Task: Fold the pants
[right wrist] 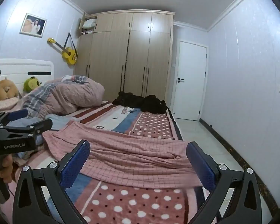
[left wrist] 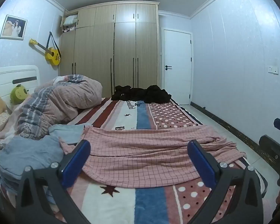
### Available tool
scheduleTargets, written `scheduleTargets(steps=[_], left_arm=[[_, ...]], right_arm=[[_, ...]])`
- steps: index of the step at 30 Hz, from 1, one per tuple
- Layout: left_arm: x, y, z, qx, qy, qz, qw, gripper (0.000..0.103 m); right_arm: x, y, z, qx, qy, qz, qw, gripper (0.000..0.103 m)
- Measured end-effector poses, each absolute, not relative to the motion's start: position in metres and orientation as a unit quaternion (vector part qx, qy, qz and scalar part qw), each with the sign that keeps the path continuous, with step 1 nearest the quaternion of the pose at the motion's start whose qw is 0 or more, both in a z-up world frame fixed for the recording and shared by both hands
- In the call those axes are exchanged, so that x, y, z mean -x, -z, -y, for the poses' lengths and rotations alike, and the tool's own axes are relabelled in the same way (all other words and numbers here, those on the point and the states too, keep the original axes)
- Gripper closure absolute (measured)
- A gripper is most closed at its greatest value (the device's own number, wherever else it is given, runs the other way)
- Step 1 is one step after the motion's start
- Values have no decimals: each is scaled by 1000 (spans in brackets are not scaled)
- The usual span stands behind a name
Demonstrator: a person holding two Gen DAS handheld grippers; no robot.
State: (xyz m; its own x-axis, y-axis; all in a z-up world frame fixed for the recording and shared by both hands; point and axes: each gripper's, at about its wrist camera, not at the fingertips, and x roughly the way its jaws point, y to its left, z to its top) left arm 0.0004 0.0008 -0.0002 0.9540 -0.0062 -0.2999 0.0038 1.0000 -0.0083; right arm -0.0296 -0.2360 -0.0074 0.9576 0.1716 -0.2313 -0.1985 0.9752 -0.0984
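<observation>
I have both grippers hovering above the near edge of the bed, each tipped slightly downward, because the pink checked pants (left wrist: 140, 155) lie spread across the patterned blanket (left wrist: 121, 201) just ahead of the fingers and I judge the fold has not yet begun. The left gripper (left wrist: 140, 160) has its 2 blue pads as wide apart as they go, with nothing between them; the right gripper (right wrist: 138, 160) is equally wide and also empty. I keep them wide so that either can drop over a hem or waistband without snagging the cloth. The pants run sideways across the bed, fairly flat at the left end and bunched into wrinkles toward the right edge (right wrist: 169, 158), where the fabric hangs near the side of the mattress; that bunching probably needs smoothing first. A blue-grey garment (left wrist: 29, 155) lies at the left, touching or just overlapping the pants' end, so I would stay clear of it. A rolled duvet (left wrist: 65, 100) and a black heap of clothing (left wrist: 141, 93) sit well apart, farther up the bed.
</observation>
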Motion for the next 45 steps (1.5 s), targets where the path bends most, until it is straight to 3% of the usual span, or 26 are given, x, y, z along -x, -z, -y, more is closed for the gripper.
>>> scheduleTargets(steps=[45], left_arm=[[7, 2, -11, 13, 1, -148, 989, 1]], right_arm=[[32, 8, 241, 27, -97, -125, 987, 1]])
